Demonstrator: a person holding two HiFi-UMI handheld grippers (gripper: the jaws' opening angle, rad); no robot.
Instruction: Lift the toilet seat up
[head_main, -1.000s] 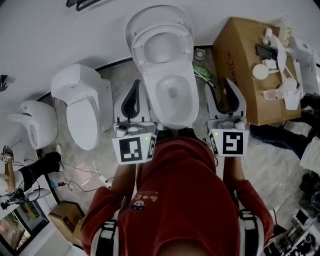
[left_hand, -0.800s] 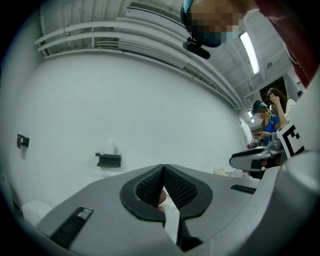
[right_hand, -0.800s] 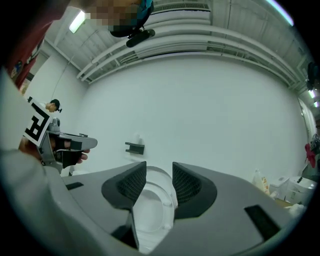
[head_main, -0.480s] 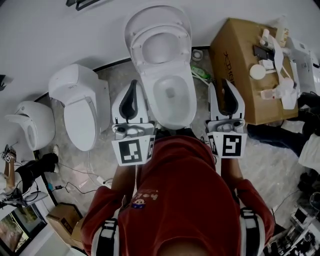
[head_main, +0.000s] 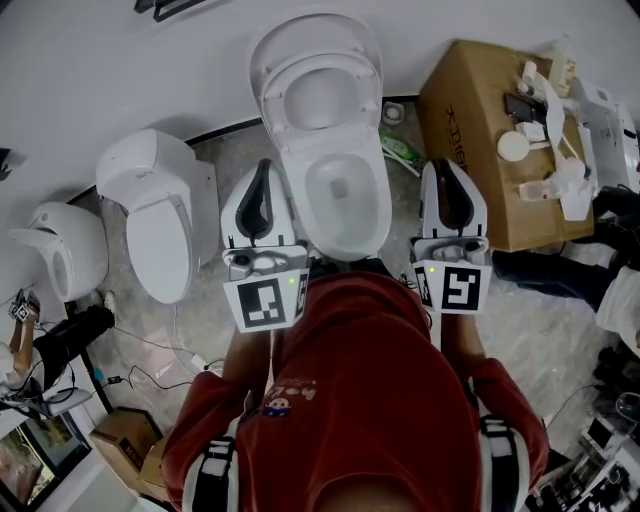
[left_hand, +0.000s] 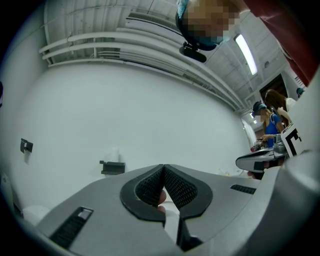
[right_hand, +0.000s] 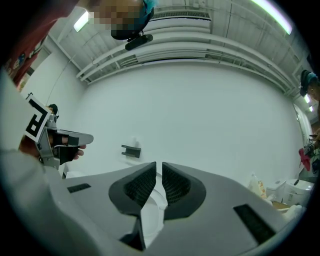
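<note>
The white toilet stands at the middle of the head view with its seat (head_main: 287, 92) tipped up against the raised lid (head_main: 318, 28); the bowl rim (head_main: 303, 195) is uncovered. My left gripper (head_main: 264, 166) hovers beside the bowl's left edge, shut with nothing in it; in its own view the fingertips meet (left_hand: 163, 167). My right gripper (head_main: 447, 166) hovers beside the bowl's right edge. Its jaws are closing, with a narrow slit left and nothing between them (right_hand: 159, 166). Neither gripper touches the toilet.
A second white toilet (head_main: 165, 215) with its lid down stands to the left, another white fixture (head_main: 60, 245) beyond it. A cardboard box (head_main: 470, 120) holding white parts sits to the right. A green item (head_main: 405, 150) and cables (head_main: 150, 350) lie on the floor.
The right gripper's jaws have narrowed from a wide V to a thin slit. Both grippers have edged slightly forward along the bowl. The seat stays raised.
</note>
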